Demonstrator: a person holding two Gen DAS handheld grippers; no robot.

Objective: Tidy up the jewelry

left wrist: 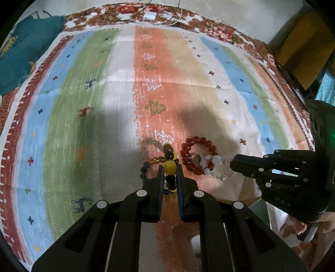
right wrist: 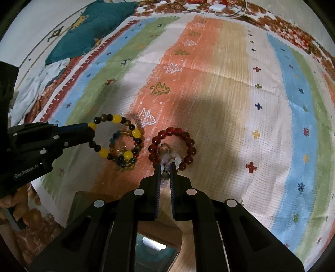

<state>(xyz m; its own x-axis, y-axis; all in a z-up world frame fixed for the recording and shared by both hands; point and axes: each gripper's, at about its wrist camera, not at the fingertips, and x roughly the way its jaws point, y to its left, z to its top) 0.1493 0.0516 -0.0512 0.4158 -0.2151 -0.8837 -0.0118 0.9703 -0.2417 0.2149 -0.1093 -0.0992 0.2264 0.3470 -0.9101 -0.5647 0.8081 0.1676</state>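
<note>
My left gripper (left wrist: 169, 170) is shut on a yellow-and-dark bead bracelet (left wrist: 169, 166); in the right wrist view the bracelet (right wrist: 117, 119) hangs as a loop from that gripper (right wrist: 91, 130) over an amber and blue-green bead bracelet (right wrist: 123, 161) around a clear peg (right wrist: 122, 149). A red bead bracelet (right wrist: 188, 142) lies around a second clear peg (right wrist: 162, 149); it also shows in the left wrist view (left wrist: 186, 150). My right gripper (right wrist: 165, 169) is shut on a white and clear bead bracelet (right wrist: 174, 161), seen from the left (left wrist: 215, 161) at the right gripper's tips (left wrist: 232, 164).
Everything lies on a striped mat (right wrist: 230, 94) with tree and deer motifs. A teal cushion (right wrist: 88, 29) lies at the far left, a white charger with cables (right wrist: 217, 7) at the far edge. A wooden box edge (right wrist: 159, 230) sits under my right gripper.
</note>
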